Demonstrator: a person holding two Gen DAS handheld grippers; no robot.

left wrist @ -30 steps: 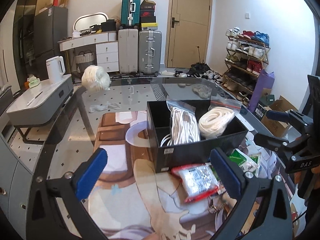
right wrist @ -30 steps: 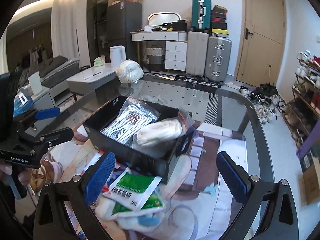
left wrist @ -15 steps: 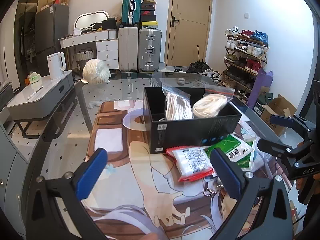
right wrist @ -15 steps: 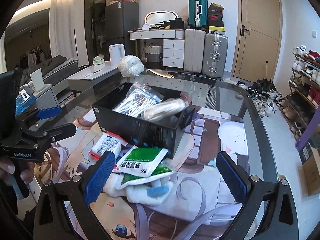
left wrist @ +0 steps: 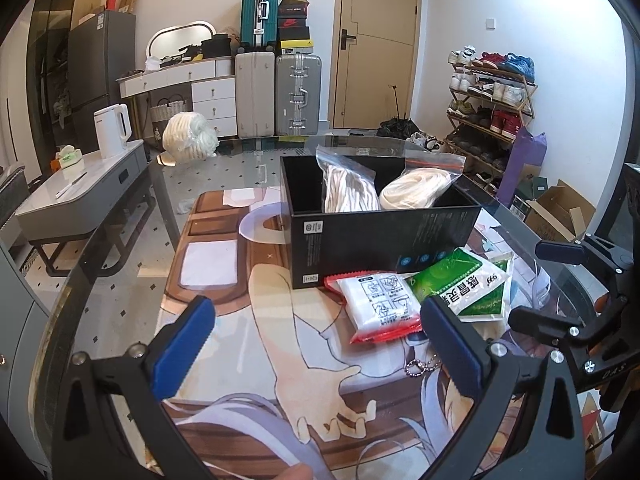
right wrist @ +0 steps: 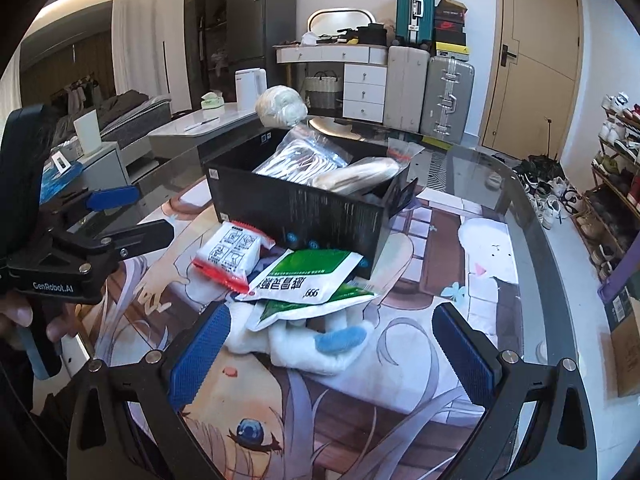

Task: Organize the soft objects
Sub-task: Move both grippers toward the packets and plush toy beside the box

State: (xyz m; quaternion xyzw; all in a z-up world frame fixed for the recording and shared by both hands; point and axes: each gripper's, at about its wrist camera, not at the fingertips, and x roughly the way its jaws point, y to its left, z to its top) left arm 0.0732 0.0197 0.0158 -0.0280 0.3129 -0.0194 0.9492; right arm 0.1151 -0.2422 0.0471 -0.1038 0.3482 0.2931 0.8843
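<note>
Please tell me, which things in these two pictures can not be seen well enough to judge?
- Floor of the black box: hidden by its walls and two rope bags, both views.
- White plush: in the right view, green packets cover its top; its form is unclear.
- Red-edged packet: print too small to read.
- Left gripper and right gripper: open, but the bases are cut by the frame edge.

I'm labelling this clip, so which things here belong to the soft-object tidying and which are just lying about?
Job:
black box
two bagged rope coils inside it
red-edged white packet
green sachet
white plush toy
yarn ball
left tongs and right tongs, both open

Lying about:
kettle
suitcases
shoe rack
</note>
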